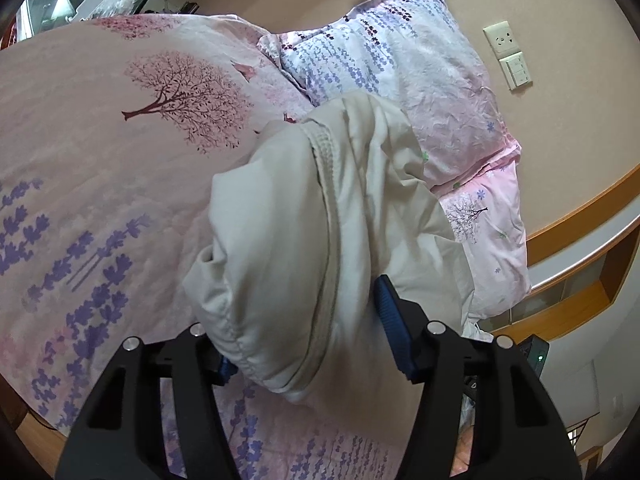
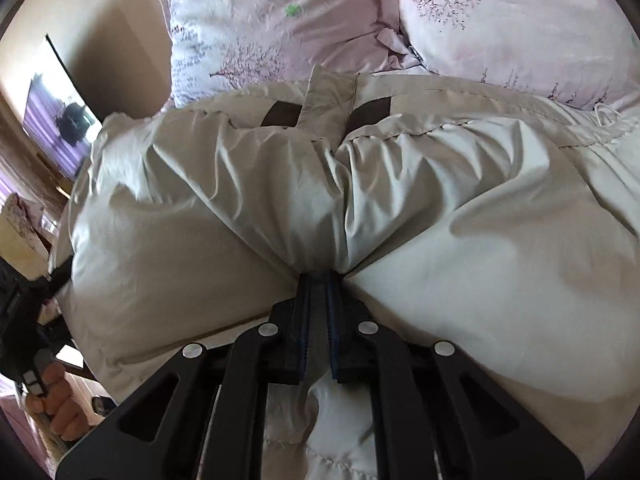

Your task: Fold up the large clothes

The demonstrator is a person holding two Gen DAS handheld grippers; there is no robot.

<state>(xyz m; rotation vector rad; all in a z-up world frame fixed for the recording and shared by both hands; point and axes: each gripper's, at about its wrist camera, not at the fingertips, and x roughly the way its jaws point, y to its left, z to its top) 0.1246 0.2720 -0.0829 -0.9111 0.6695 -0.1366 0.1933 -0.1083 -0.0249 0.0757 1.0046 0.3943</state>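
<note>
Left gripper (image 1: 308, 336): jaws spread wide, a thick bunched fold of the beige padded jacket (image 1: 320, 240) sitting between the 2 blue pads (image 1: 390, 320); pad contact on the far side hidden, so no clear clamp visible. Right gripper (image 2: 319, 280): jaws drawn nearly together, pinching a gathered ridge of the same jacket (image 2: 280, 200), fabric puckered at the tips. Jacket lifted and puffed above the bed, draped over the pink floral duvet (image 1: 100, 140), near the 2 pillows (image 1: 400, 80). Flap with dark strips (image 2: 320, 108) facing up near the pillows. Left hand (image 2: 56, 404) on its gripper handle at the right view's left edge. Wall socket (image 1: 502, 38) beside the pillows.
</note>
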